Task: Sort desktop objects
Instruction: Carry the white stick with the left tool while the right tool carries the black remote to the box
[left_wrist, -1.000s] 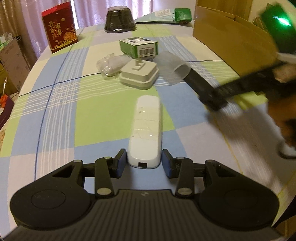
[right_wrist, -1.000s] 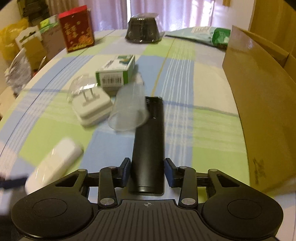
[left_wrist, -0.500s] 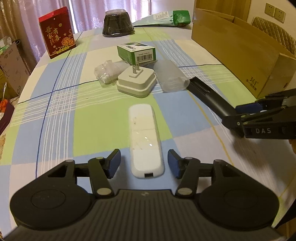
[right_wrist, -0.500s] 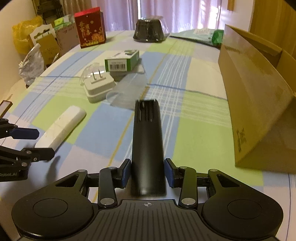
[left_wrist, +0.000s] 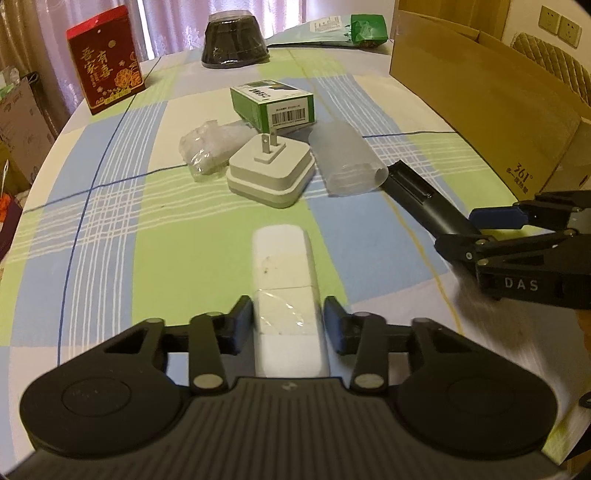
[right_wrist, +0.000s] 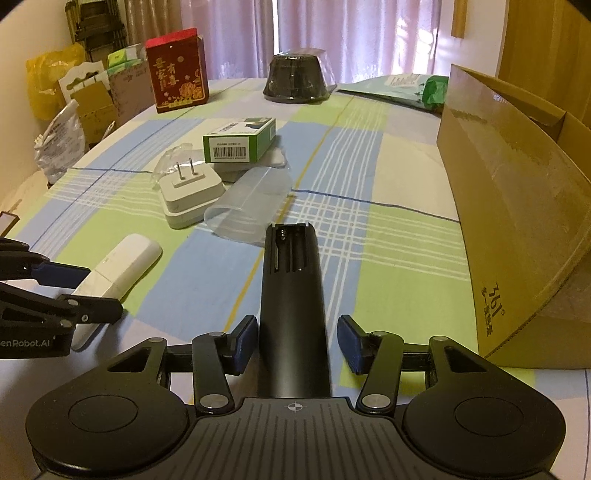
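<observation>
The left gripper (left_wrist: 289, 323) lies low over the bench near its front edge, jaws level and pointing toward the far edge, parted with the blue pads (left_wrist: 242, 325) set wide of what lies between them. The right gripper (right_wrist: 294, 343) sits beside it toward the right edge, low and level too, jaws apart, pads (right_wrist: 350, 349) clear on both sides.
</observation>
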